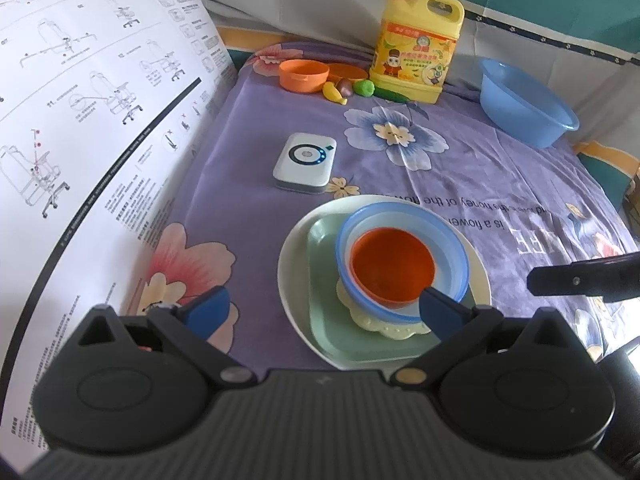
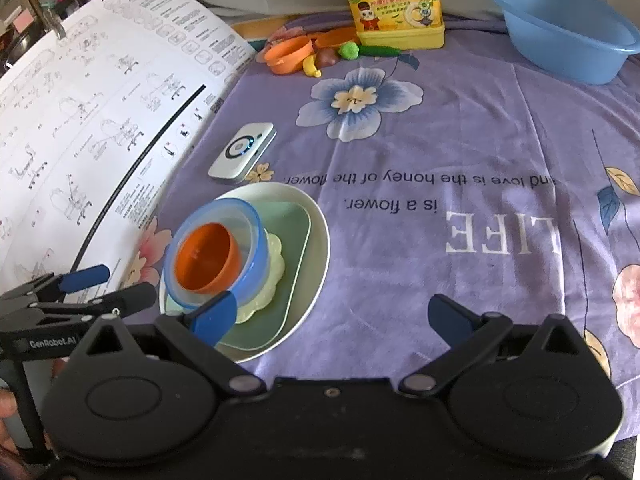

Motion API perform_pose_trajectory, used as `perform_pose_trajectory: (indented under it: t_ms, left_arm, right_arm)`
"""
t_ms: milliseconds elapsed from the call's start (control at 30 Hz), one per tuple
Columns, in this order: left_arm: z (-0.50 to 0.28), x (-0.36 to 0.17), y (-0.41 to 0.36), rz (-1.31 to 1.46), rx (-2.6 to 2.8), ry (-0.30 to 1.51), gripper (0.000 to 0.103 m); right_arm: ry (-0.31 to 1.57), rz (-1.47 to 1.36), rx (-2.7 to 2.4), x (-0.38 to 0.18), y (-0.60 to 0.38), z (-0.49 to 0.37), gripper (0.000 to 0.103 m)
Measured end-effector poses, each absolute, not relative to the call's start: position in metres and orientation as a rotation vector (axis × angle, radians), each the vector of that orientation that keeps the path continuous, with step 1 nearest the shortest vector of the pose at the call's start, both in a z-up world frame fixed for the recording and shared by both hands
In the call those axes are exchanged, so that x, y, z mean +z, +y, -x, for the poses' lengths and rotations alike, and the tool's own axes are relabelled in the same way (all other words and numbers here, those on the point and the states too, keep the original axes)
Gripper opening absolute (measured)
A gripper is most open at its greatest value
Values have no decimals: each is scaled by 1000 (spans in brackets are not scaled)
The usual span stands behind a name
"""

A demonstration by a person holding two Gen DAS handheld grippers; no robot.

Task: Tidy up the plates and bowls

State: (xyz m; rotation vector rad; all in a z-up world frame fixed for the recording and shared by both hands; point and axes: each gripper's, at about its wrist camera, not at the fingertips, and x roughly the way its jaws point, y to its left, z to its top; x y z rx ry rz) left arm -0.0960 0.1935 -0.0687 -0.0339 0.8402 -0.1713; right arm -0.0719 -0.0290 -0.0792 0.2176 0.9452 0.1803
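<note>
Both grippers are spread wide, pinching nothing: the left gripper (image 1: pixel 324 312) hangs over the near edge of the stack, the right gripper (image 2: pixel 332 320) just right of it. On the purple cloth (image 2: pixel 440 128) sits a white plate (image 2: pixel 316 248), then a green tray (image 1: pixel 324 320) with its long axis running near to far, a cream dish (image 2: pixel 276 264), a blue bowl (image 1: pixel 452 248) and an orange bowl (image 1: pixel 392 268), mouths upward. Only the right view shows the left gripper from outside, and a hand (image 2: pixel 8 412) at the near left edge.

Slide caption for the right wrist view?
Open right gripper beside nested orange bowl, blue bowl and plates.
</note>
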Motion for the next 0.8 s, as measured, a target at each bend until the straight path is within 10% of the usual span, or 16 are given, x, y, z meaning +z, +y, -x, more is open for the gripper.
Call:
perform_pose_trajectory:
  t_ms: [800]
  left_arm:
    - [108, -84, 177, -109, -170, 848, 103]
  right_arm:
    - [918, 64, 242, -91, -3, 84, 103]
